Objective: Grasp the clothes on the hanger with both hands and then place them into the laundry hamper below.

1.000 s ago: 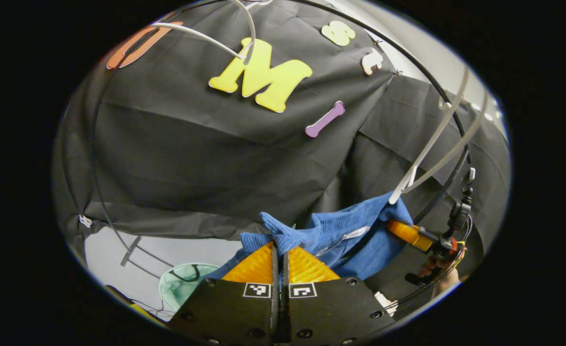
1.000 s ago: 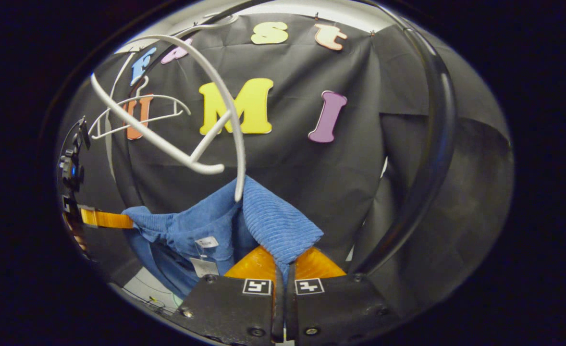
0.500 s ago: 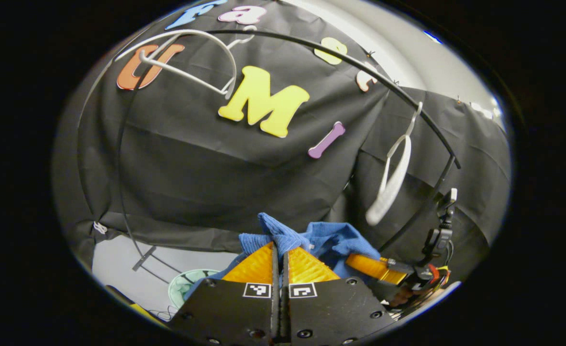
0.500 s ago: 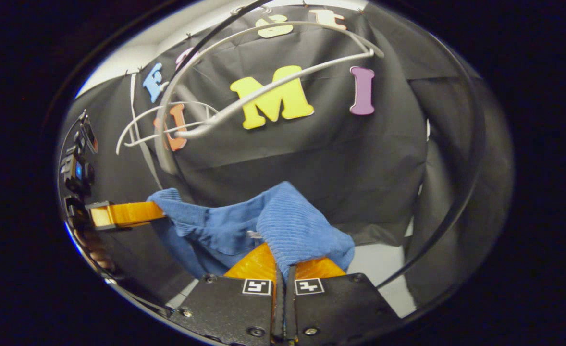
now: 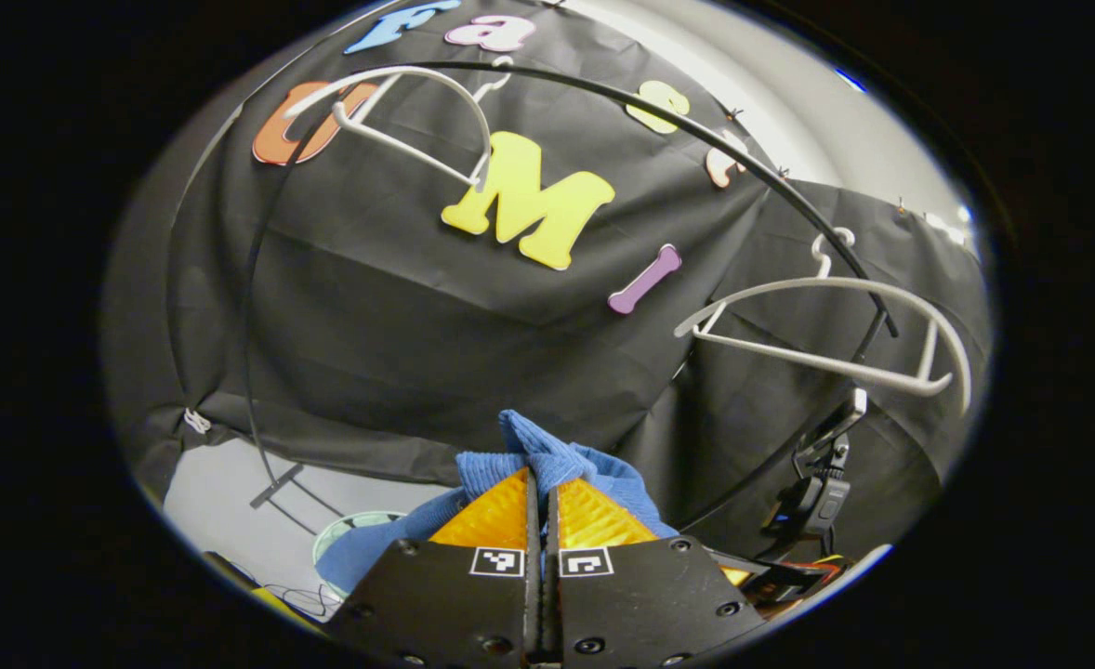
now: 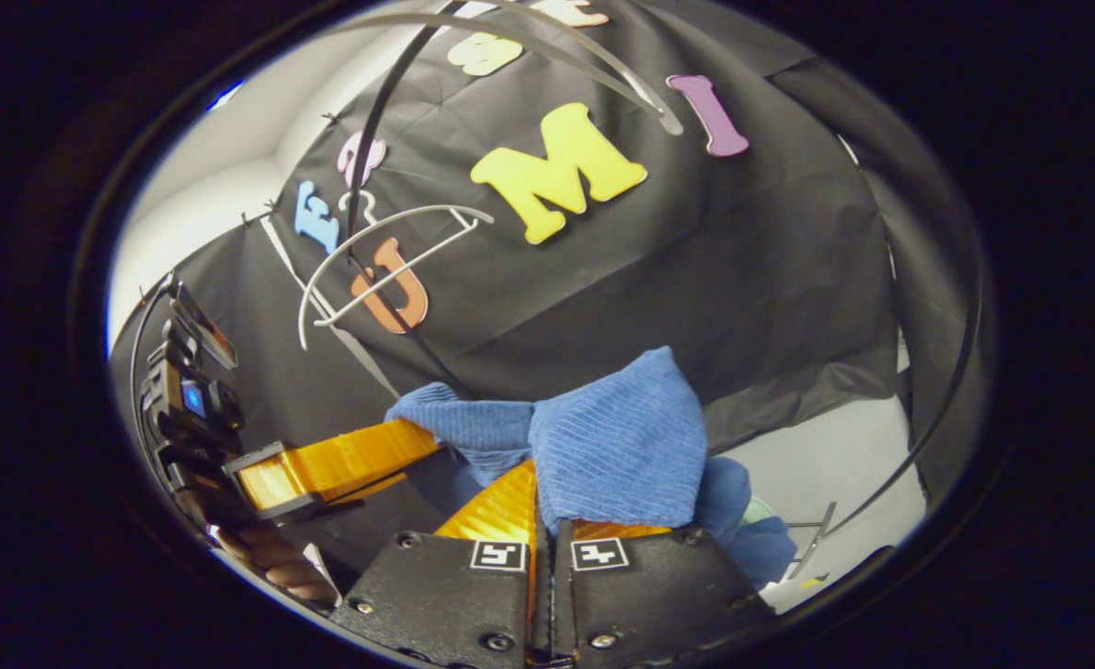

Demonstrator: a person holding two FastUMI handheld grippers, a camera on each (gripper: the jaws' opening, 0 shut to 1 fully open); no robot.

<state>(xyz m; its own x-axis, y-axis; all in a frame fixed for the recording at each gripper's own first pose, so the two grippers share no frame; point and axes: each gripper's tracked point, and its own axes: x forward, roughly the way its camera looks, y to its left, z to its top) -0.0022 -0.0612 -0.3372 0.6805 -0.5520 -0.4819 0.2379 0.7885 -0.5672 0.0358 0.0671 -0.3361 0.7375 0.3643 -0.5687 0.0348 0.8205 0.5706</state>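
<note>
The blue ribbed garment (image 5: 547, 455) is off the hangers and hangs bunched between both grippers. My left gripper (image 5: 540, 476) is shut on one fold of it. In the right gripper view the garment (image 6: 622, 446) drapes over my right gripper (image 6: 542, 488), which is shut on it. The left gripper (image 6: 417, 439) reaches in from the left and pinches the cloth's other end. A bare white hanger (image 5: 826, 325) hangs on the black rail (image 5: 696, 130). A pale green hamper (image 5: 352, 531) shows low on the floor, partly behind the cloth.
A second bare white hanger (image 5: 399, 121) hangs farther along the rail, seen also as hanger (image 6: 380, 269). A hand (image 6: 269, 557) holds the left gripper. The right gripper's body (image 5: 812, 502) sits at lower right. Grey floor (image 6: 836, 465) lies beneath the rail's black frame.
The garment has slid off the white hanger, which now swings bare on the rail. Both grippers have come lower and closer together, bunching the cloth.
</note>
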